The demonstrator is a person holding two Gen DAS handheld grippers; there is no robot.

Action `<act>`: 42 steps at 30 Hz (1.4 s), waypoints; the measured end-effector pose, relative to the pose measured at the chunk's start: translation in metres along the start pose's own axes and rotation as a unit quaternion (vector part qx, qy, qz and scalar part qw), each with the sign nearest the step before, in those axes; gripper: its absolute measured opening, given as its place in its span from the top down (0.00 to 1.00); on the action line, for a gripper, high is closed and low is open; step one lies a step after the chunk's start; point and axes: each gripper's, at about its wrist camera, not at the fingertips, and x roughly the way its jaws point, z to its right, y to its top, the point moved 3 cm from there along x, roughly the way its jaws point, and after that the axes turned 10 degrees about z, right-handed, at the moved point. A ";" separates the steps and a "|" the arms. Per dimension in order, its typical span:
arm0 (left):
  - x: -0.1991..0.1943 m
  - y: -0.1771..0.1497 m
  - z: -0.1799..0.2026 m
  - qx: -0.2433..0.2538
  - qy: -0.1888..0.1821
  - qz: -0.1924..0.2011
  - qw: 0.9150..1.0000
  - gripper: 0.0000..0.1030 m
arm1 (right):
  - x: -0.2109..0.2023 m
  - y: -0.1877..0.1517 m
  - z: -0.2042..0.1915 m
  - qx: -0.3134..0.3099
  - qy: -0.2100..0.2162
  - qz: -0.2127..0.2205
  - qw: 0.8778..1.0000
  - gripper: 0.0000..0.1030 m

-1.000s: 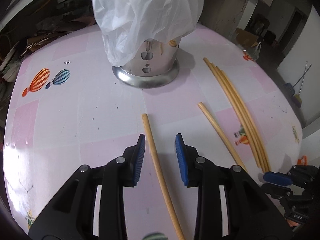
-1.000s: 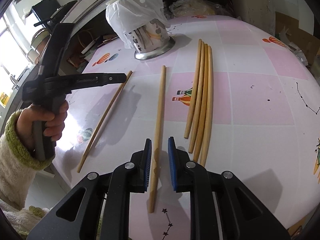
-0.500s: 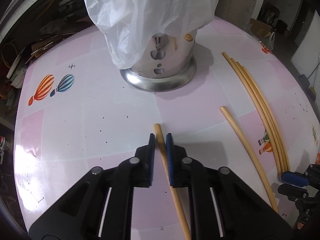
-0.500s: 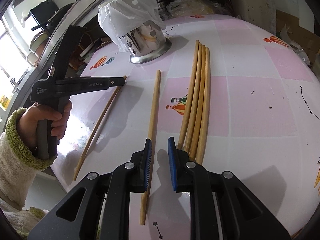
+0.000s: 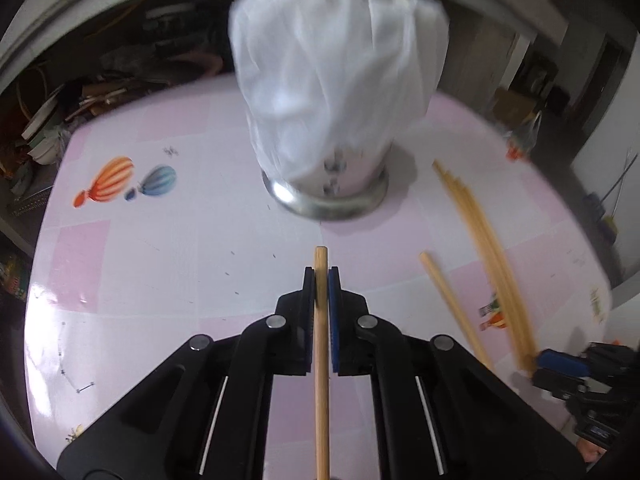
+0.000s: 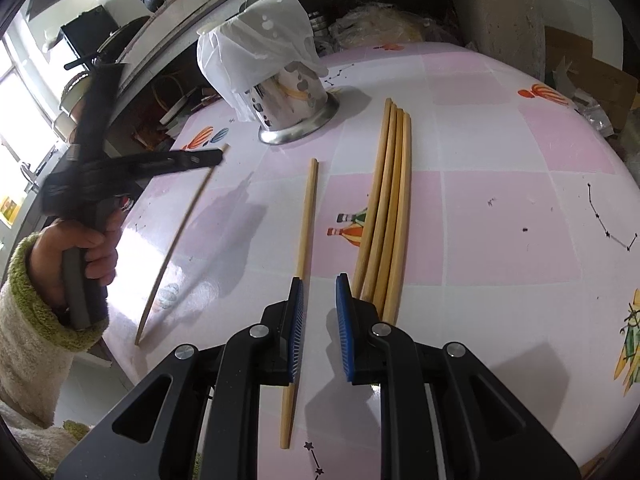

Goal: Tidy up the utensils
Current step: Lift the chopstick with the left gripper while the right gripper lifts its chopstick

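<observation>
The left hand-held gripper (image 5: 321,280) is clamped on one chopstick (image 5: 321,360), gripped near its far tip, which is aimed at the bag-covered holder (image 5: 332,184) and lifted off the tabletop (image 5: 160,260). The right hand-held gripper (image 6: 319,296) is kept slightly parted, nothing pinched, beside a lying chopstick (image 6: 306,216). No writing is readable.

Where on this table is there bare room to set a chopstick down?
Bare: the stretch right of the chopstick bundle out to the table edge, and the patch beside the balloon print. Crowded: between the metal holder, single chopstick and bundle.
</observation>
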 end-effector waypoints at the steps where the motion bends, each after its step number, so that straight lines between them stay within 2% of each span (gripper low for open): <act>1: -0.007 0.002 0.000 -0.004 -0.005 0.008 1.000 0.95 | 0.000 0.002 0.000 -0.001 0.001 0.001 1.000 0.83; 5: -0.051 0.012 -0.010 -0.027 -0.040 0.058 0.997 0.95 | 0.002 0.015 -0.005 -0.010 0.009 0.007 1.000 0.83; 9: -0.088 0.016 -0.015 -0.037 -0.059 0.099 0.993 0.95 | 0.012 0.035 -0.008 -0.019 0.019 0.006 1.000 0.83; 15: -0.132 0.013 -0.024 -0.050 -0.084 0.146 0.984 0.95 | 0.045 0.061 -0.011 -0.030 0.032 -0.012 0.999 0.83; 18: -0.147 0.010 -0.026 -0.055 -0.091 0.161 0.981 0.95 | 0.061 0.070 -0.011 -0.036 0.028 -0.021 0.999 0.79; 27: -0.171 0.002 -0.033 -0.068 -0.099 0.187 0.975 0.95 | 0.099 0.075 -0.020 -0.087 0.007 -0.050 0.995 0.79; 38: -0.173 0.000 -0.035 -0.066 -0.106 0.193 0.973 0.95 | 0.127 0.072 -0.032 -0.140 -0.049 -0.067 0.987 0.80; 42: -0.171 0.000 -0.034 -0.068 -0.109 0.190 0.973 0.95 | 0.129 0.071 -0.037 -0.153 -0.066 -0.063 0.984 0.87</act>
